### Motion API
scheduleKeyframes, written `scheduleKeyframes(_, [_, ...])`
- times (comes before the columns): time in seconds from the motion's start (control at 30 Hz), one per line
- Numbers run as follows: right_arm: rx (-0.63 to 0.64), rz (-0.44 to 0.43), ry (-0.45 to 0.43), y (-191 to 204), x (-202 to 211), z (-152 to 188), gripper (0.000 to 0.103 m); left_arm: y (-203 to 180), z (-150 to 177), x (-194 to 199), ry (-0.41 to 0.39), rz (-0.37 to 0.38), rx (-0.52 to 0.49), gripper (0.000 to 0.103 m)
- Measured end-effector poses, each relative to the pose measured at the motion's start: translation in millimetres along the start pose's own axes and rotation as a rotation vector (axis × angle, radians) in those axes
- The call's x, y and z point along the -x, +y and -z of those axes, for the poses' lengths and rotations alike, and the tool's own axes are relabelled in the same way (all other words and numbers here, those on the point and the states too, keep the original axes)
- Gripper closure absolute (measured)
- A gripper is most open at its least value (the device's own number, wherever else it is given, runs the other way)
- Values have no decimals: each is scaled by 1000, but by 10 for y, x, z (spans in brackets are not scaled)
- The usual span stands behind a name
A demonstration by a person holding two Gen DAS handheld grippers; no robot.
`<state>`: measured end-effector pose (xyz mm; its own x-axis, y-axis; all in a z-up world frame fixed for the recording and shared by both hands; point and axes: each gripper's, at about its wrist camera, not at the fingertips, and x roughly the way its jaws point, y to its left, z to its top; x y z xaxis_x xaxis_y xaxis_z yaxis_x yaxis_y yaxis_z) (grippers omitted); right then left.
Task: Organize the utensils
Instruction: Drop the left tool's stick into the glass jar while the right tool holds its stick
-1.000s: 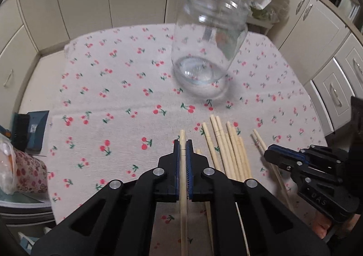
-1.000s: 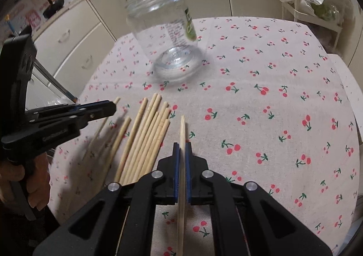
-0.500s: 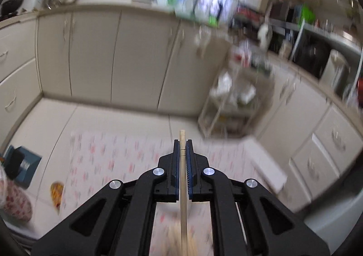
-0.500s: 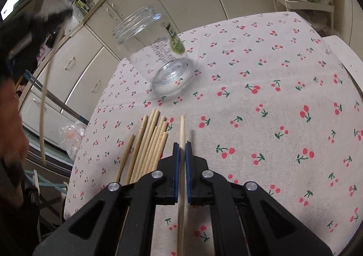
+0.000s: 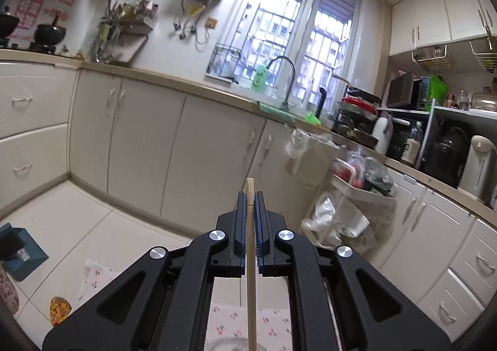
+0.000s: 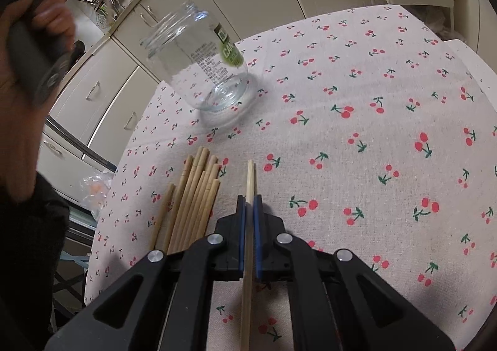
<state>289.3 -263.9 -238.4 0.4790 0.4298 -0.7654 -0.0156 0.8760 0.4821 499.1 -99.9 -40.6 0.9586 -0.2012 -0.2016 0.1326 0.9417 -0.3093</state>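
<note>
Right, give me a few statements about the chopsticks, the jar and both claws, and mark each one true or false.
1. The left claw is clamped on a single chopstick. True.
2. The glass jar lies on its side. False: it stands upright on the cherry-print tablecloth, mouth open.
3. The right claw is empty. False: it grips its own chopstick.
4. A bundle of chopsticks lies on the cloth left of the right claw. True.
5. The jar already holds chopsticks. False: it looks empty.
</note>
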Motion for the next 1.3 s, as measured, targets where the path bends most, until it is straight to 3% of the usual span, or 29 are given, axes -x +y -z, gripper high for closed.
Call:
scheduleKeyframes(0.33, [-8,-8,-4,-9,-14,-12,97,18,285,-234,-38,-53,-49,98])
scheduleKeyframes(0.6, [-16,-11,-2,3,-1,-22,97,53,672,-194,34,-53,-102,98])
scheduleKeyframes(0.9, [-26,-17,-1,-9,5,-32,97,13,960,46,138,-38,-231,98])
scheduleKeyframes(1.3, [-1,4,-12,22,16,-25,97,93,1008,349,250,-32,-274,96])
